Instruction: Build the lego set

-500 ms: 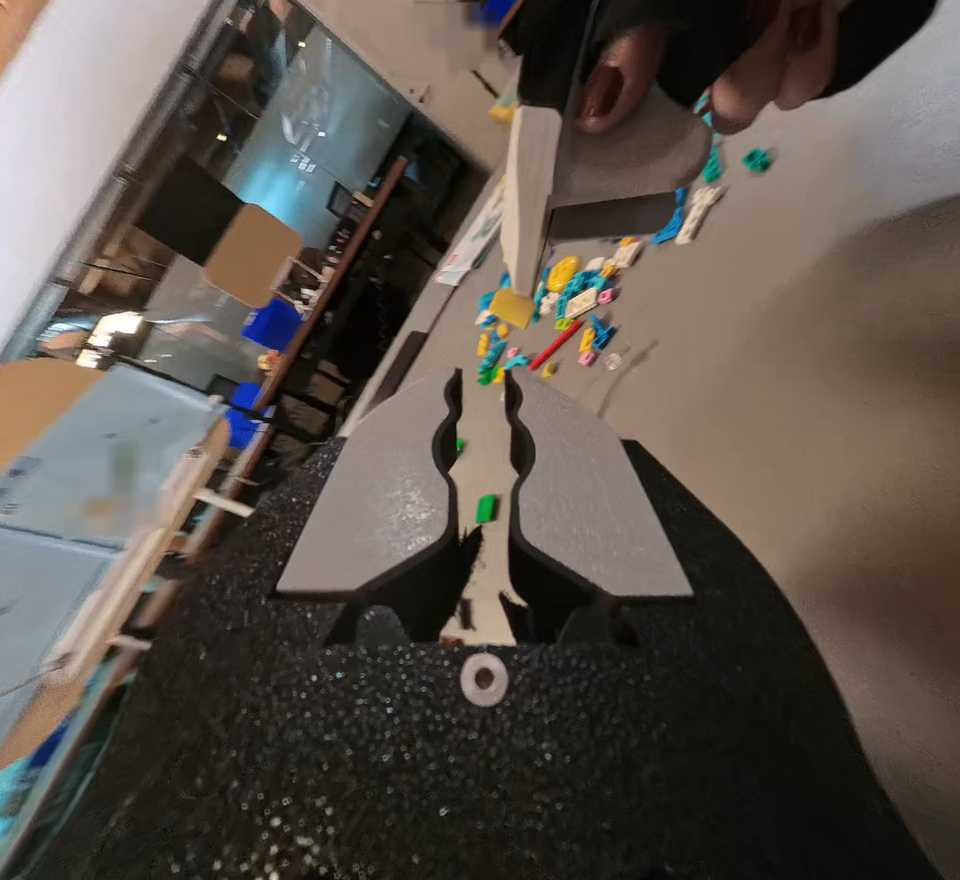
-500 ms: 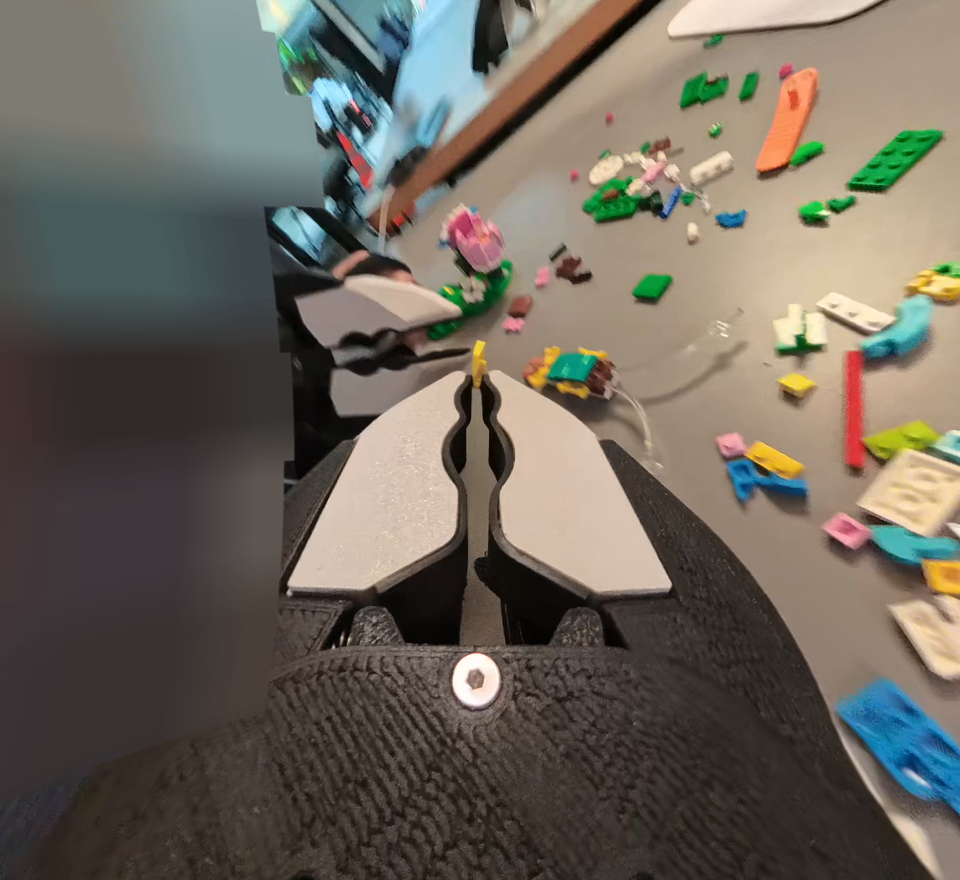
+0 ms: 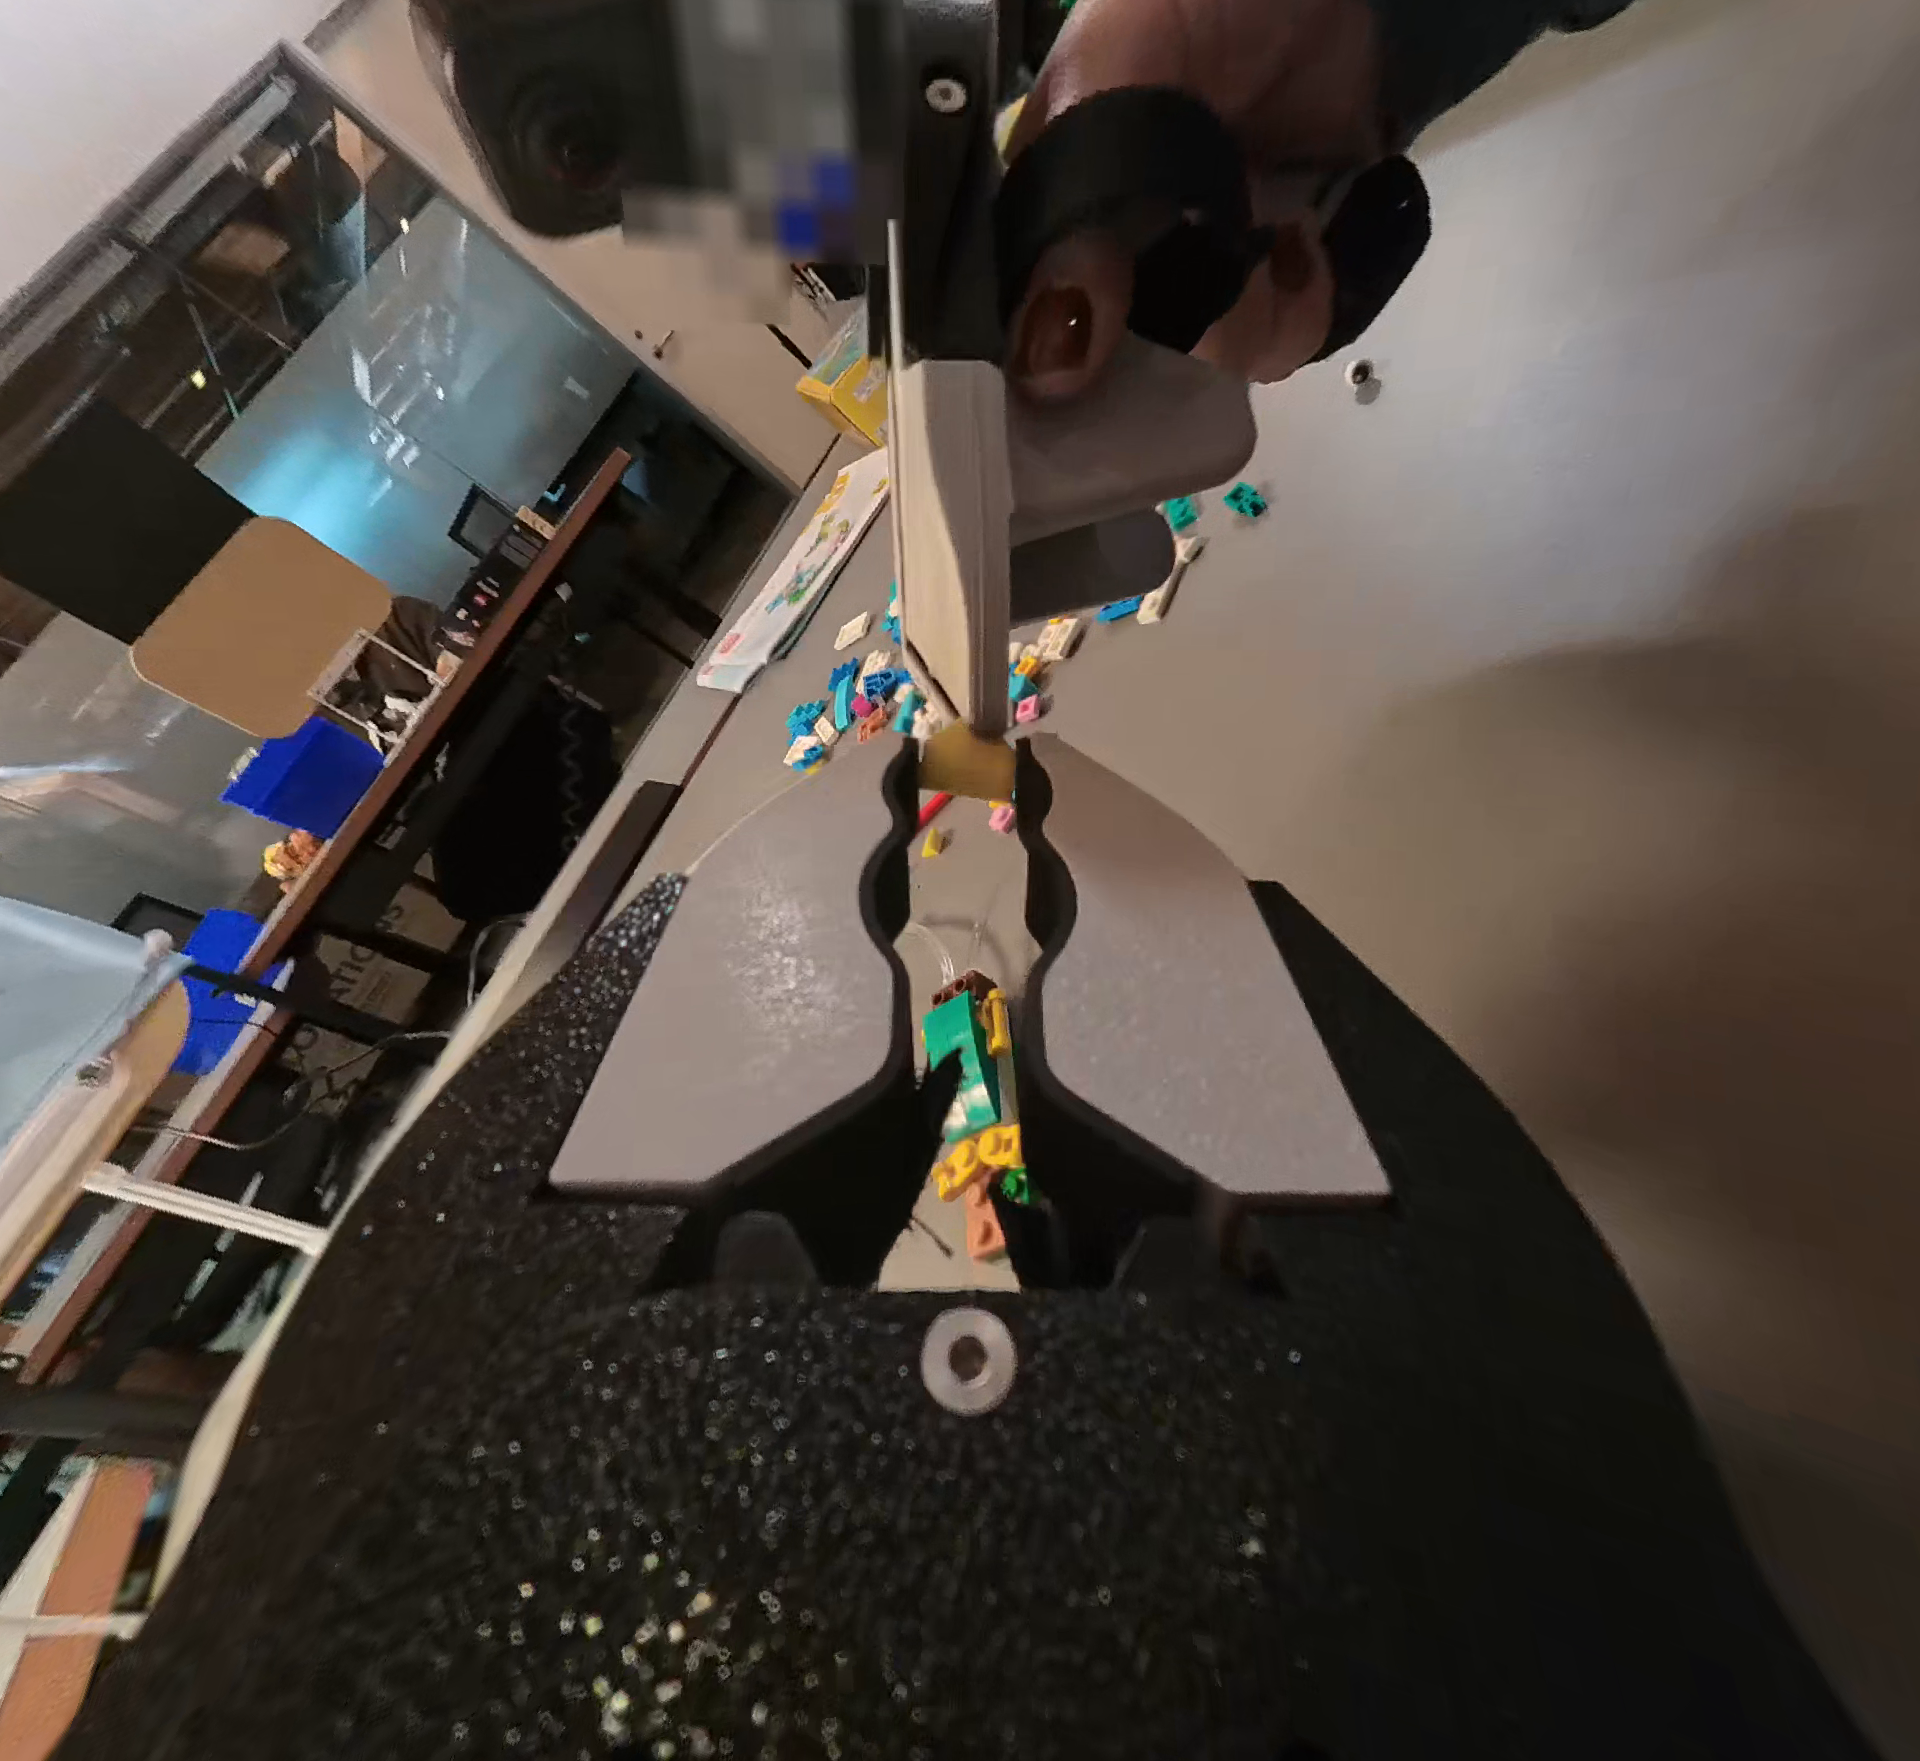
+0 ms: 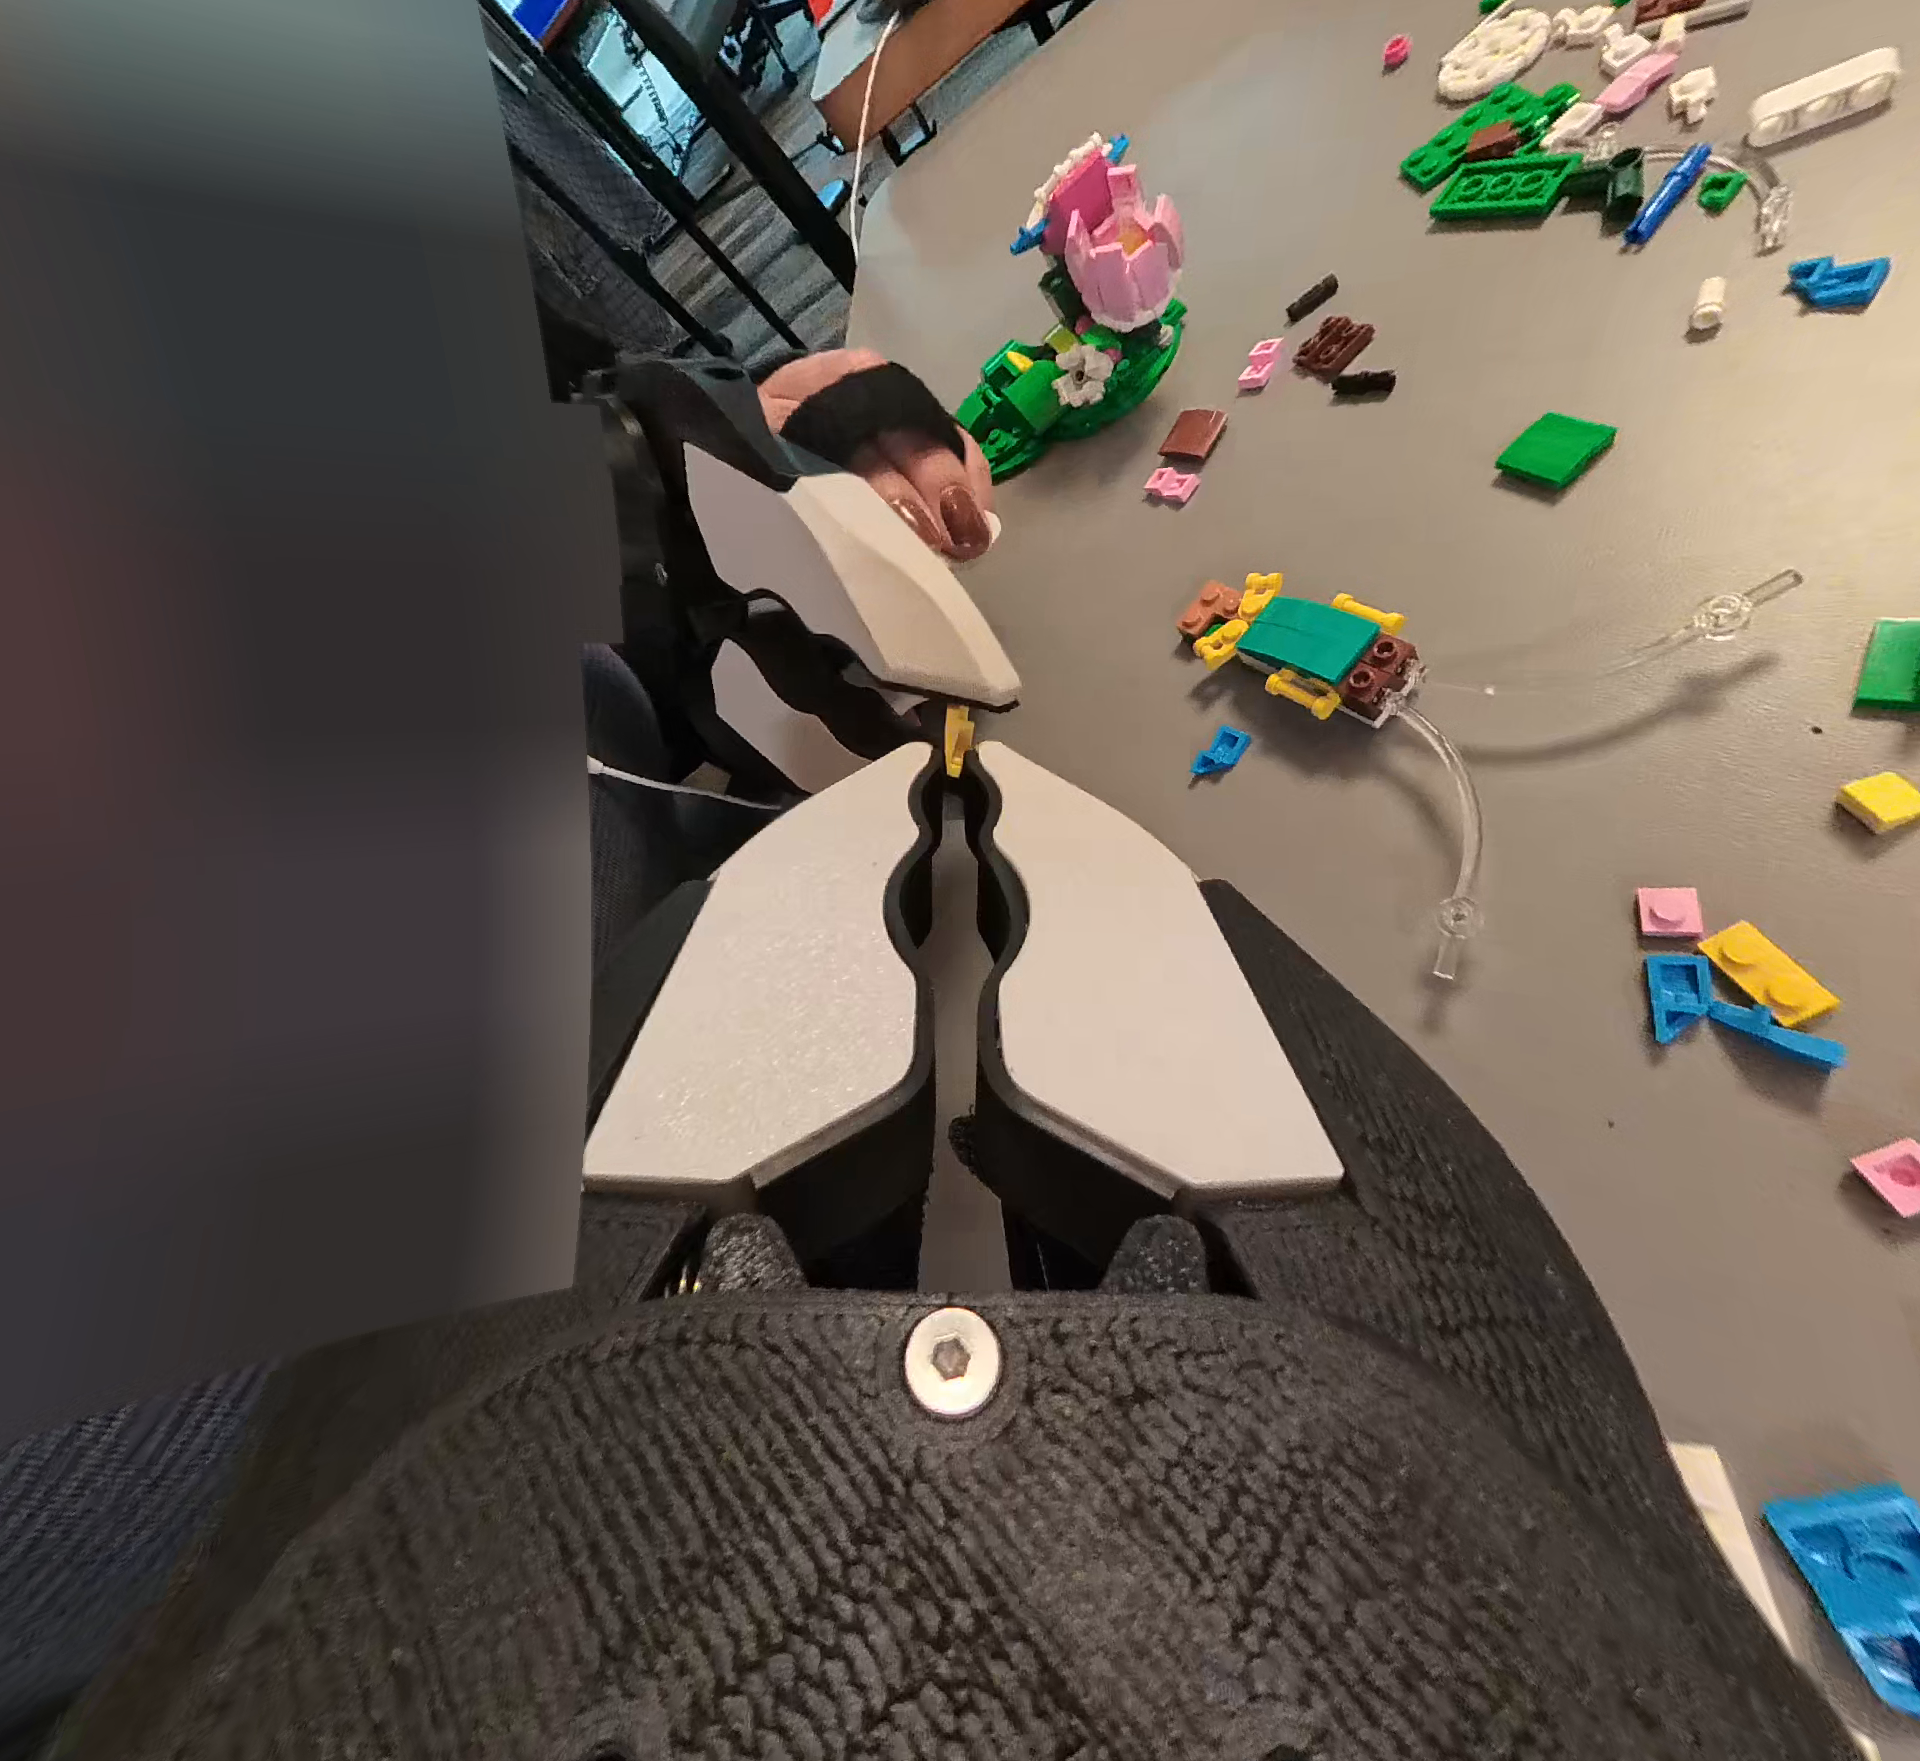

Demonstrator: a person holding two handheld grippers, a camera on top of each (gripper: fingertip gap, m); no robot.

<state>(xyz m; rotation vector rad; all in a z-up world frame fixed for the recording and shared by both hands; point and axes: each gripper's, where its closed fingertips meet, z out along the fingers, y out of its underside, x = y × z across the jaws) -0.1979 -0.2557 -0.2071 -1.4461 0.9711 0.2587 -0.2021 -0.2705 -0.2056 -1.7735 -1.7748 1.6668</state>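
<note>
A small yellow piece [image 4: 957, 741] is pinched at the very tips of the right gripper [image 4: 958, 755], whose jaws are drawn nearly together around it. In the left wrist view the same yellow piece [image 3: 966, 766] is seen between the tips of the left gripper [image 3: 966, 776], whose jaws stand at a narrow gap on either side of it; whether they press on it cannot be told. The two grippers are met tip to tip above the grey counter [image 4: 1558, 516]. A partly built model [image 4: 1304, 643] with a teal top, yellow clips and brown ends is lying on the counter to the right of the tips, well apart from them. A finished pink flower [image 4: 1101, 277] on a green base is set farther back, and loose bricks [image 4: 1745, 994] are scattered to the right
</note>
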